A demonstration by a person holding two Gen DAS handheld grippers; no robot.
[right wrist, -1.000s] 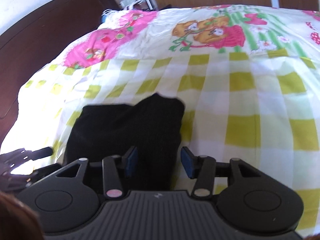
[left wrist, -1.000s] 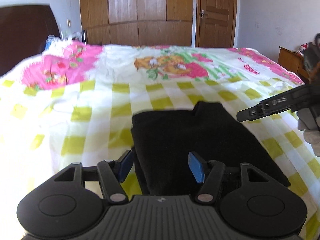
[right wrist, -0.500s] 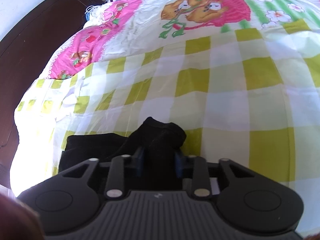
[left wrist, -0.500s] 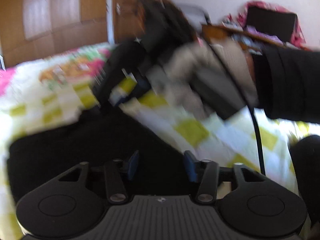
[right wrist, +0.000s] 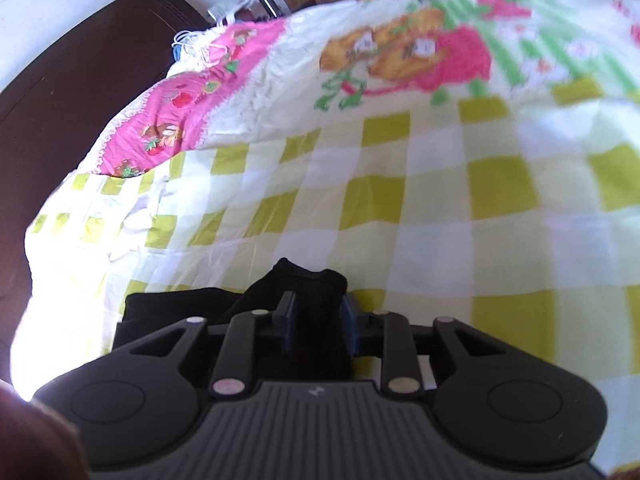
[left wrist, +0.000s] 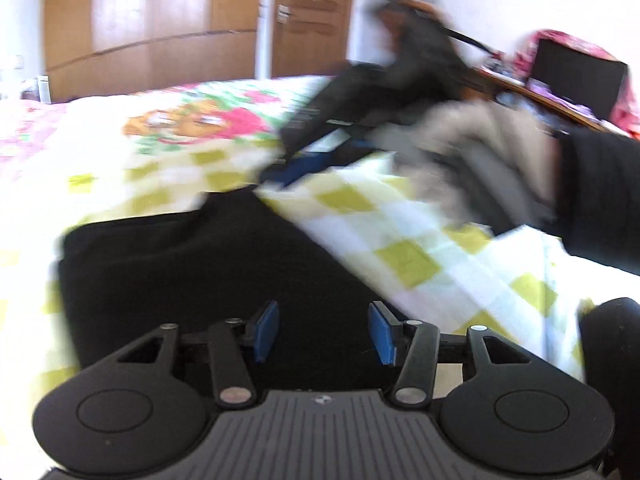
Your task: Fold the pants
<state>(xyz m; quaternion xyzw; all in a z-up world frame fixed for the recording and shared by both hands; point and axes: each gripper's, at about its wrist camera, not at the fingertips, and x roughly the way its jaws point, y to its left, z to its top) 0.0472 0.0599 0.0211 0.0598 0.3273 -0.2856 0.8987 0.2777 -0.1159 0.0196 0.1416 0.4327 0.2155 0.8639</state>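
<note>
Black cloth fills the foreground of both wrist views: the folded pants (left wrist: 192, 264) are laid on a bed (left wrist: 404, 256) with a yellow-checked cover. In the left wrist view the left gripper (left wrist: 323, 332) is seen with its blue pads (left wrist: 267, 330) set wide apart above the near part of the pants, nothing held between them. Only this view shows the right gripper (left wrist: 296, 168) from outside, blurred, its tip at the far corner of the pants, with a gloved hand (left wrist: 480, 152) behind it. Further off, a desk and wooden doors are seen. In the right wrist view the right gripper (right wrist: 318, 322) is seen drawn in on a raised bunch of the pants (right wrist: 308, 292), cloth pinched between the pads. Only here is the dark headboard (right wrist: 80, 80) shown, beyond the pink pillow.
</note>
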